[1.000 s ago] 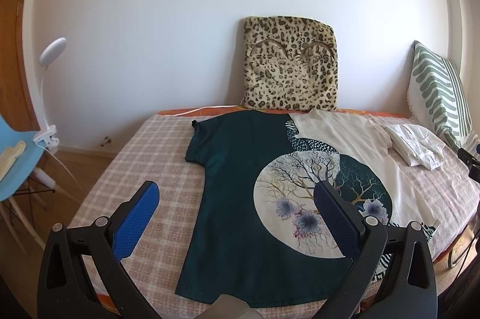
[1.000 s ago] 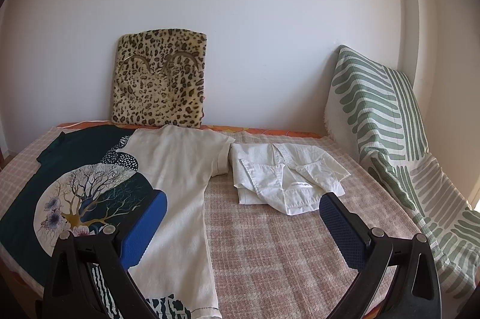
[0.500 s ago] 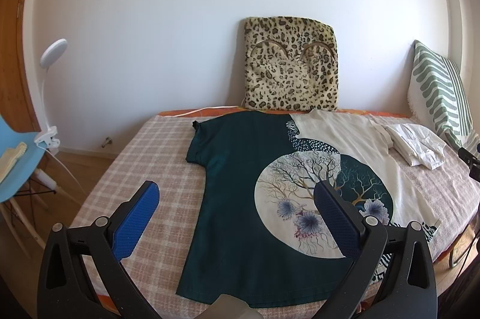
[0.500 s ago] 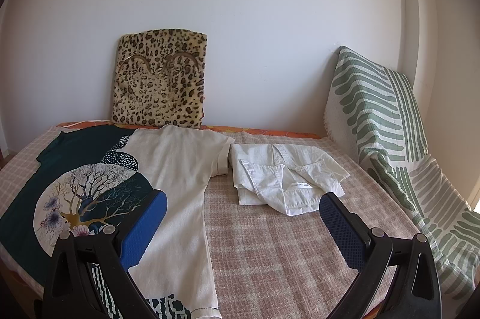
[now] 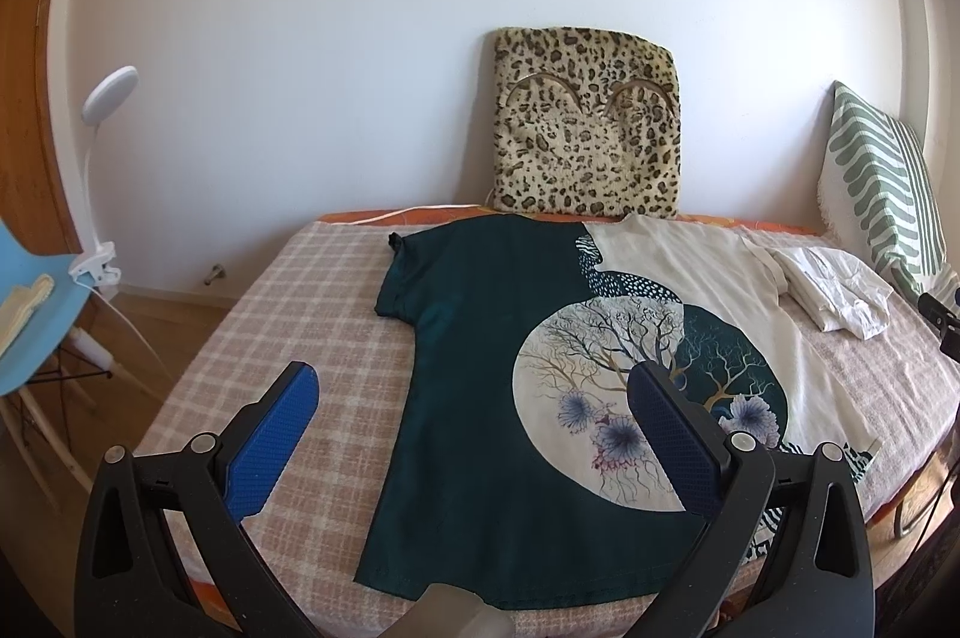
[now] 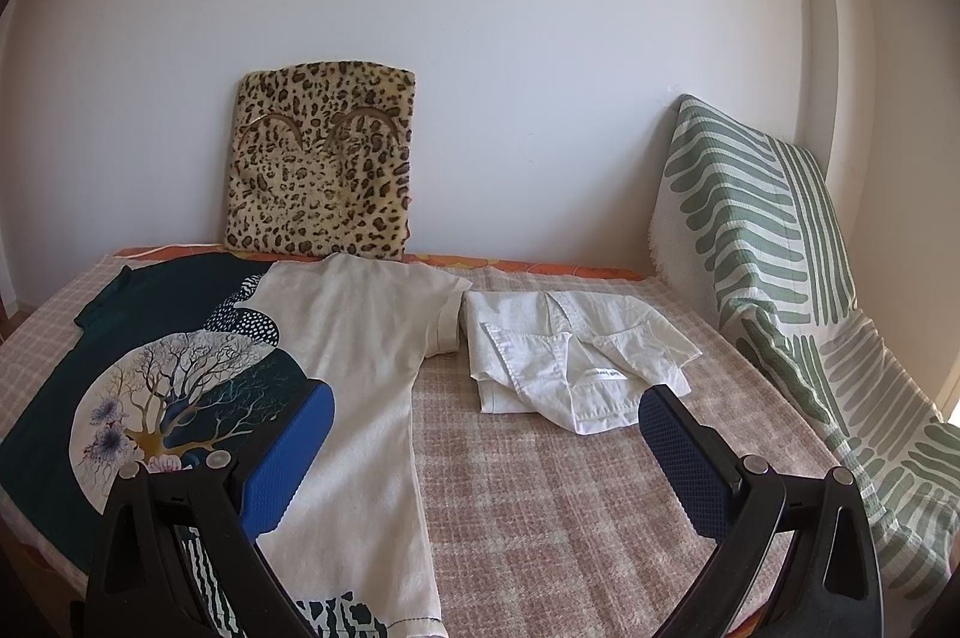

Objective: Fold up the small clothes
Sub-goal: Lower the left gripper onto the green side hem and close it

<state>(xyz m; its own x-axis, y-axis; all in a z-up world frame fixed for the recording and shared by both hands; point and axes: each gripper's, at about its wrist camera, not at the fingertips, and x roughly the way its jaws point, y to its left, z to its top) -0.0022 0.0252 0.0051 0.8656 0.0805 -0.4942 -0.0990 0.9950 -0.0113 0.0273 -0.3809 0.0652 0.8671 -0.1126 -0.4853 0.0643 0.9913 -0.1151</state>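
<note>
A T-shirt [image 5: 480, 350], half dark green and half cream with a round tree print, lies spread flat on the bed; it also shows in the right wrist view [image 6: 360, 356]. A small white folded garment [image 6: 570, 362] lies to its right, also seen in the left wrist view [image 5: 834, 290]. My left gripper [image 5: 474, 398] is open and empty above the shirt's near left part. My right gripper [image 6: 486, 416] is open and empty above the blanket, between the shirt's cream side and the white garment.
The bed has a pink checked blanket [image 6: 570, 506]. A leopard-print cushion [image 5: 588, 140] leans on the back wall and a green striped pillow [image 6: 780, 278] stands at the right. A blue chair [image 5: 30, 314] and a white clip lamp [image 5: 99, 158] stand left of the bed.
Both views have shifted very slightly; the grippers stay open and the clothes have not moved.
</note>
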